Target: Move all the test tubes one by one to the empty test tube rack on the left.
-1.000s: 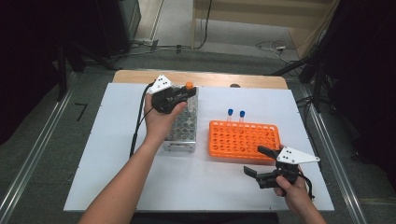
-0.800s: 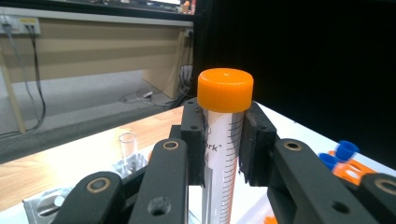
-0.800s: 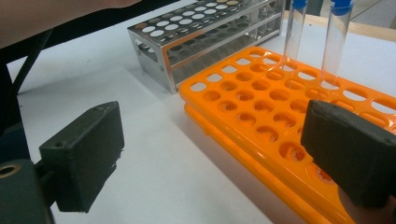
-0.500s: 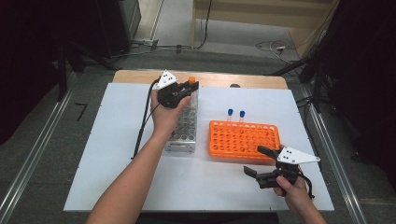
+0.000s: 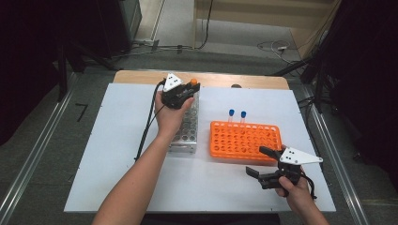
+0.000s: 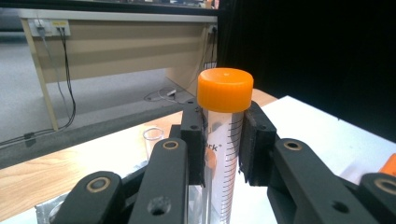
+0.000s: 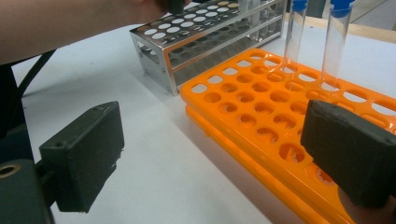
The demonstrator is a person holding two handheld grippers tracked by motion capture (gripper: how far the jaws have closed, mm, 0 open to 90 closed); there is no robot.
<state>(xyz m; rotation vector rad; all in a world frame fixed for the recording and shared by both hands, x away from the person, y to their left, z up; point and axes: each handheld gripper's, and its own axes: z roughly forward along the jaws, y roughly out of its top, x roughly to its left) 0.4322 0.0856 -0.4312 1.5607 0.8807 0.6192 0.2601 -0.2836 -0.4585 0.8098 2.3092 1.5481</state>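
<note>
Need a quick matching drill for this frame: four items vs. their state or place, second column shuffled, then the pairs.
1. orange-capped tube
2. blue-capped tubes
3. right gripper
4. metal rack

A. jaws open, holding nothing, near the orange rack's front edge
B. standing in the orange rack's far row
C. clamped between the left gripper's pads
D. left of the orange rack, under the left hand

Pairs: 1-C, 2-B, 3-A, 4-D

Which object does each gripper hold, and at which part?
Left gripper holds the orange-capped tube just below its cap. Right gripper is open, holding nothing.
</note>
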